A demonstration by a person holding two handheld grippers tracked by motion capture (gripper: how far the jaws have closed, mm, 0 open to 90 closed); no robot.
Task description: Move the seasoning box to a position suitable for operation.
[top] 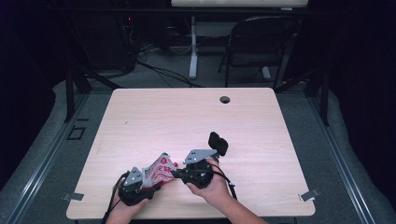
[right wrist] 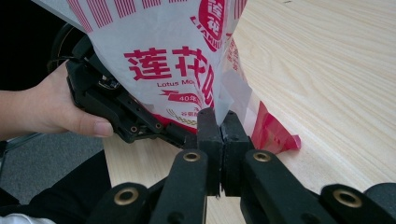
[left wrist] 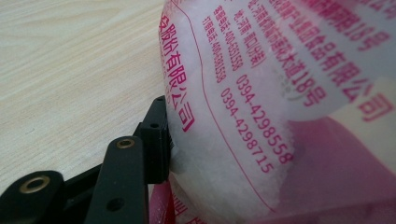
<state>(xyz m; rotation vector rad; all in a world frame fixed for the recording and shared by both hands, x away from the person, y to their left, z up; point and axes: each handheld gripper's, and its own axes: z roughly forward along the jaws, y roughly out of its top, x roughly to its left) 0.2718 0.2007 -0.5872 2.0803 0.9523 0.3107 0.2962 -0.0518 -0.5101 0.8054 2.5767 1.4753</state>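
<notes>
A white plastic bag (top: pixel 161 170) with red print hangs between my two grippers near the table's front edge. My right gripper (right wrist: pixel 220 130) is shut on a thin edge of the bag (right wrist: pixel 168 51), its jaws pinched together on the film. My left gripper (top: pixel 148 185) grips the bag's other side. In the left gripper view one black pad (left wrist: pixel 159 140) presses into the bag (left wrist: pixel 261 93), and the other jaw is hidden behind it. In the right gripper view a hand (right wrist: pixel 46 107) holds the left gripper (right wrist: pixel 116 112) under the bag.
The light wooden table (top: pixel 187 116) has a cable hole (top: pixel 225 99) near its far edge. A black rounded piece (top: pixel 218 142) rises just beyond the right gripper. Metal clips (top: pixel 309 195) sit at the front corners. A folding chair (top: pixel 261 42) stands behind the table.
</notes>
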